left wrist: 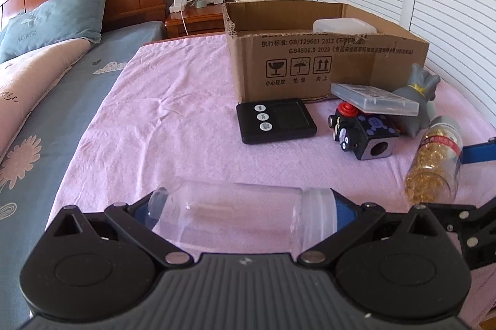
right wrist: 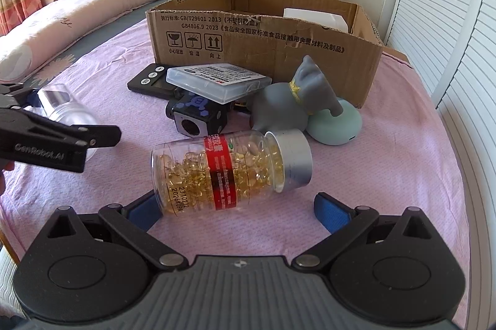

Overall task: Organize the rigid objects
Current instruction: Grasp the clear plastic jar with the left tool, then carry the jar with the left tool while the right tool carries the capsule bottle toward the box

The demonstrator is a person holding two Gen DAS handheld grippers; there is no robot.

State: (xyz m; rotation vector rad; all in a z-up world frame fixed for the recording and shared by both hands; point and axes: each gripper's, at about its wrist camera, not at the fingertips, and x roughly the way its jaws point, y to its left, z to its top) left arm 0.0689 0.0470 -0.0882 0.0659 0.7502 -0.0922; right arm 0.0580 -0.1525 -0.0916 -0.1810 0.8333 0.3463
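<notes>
The left gripper (left wrist: 245,216) is clamped on a clear jar (left wrist: 235,212), one blue pad at the bottom end, one at the white cap. The jar lies sideways, just above the pink cloth (left wrist: 161,125), near the cloth's front edge.

The right gripper (right wrist: 237,210) is wide apart. The pill bottle (right wrist: 229,171) lies on its side btwn the pads, silver cap to the right. The left pad (right wrist: 145,210) is touching or almost touching the bottle's bottom; can't tell which. The right pad (right wrist: 333,213) is apart from the cap.

Behind the bottle, in the middle of the cloth: a black cube toy (right wrist: 198,116), w/ a flat clear case (right wrist: 217,80) tilted on top. A black timer (left wrist: 276,120) lies flat just left of the cube. A gray toy (right wrist: 297,100) sits right of the cube, next to a green puck (right wrist: 341,125).

The box (right wrist: 263,51) stands open at the cloth's back edge, w/ a white tub (left wrist: 344,26) inside.
</notes>
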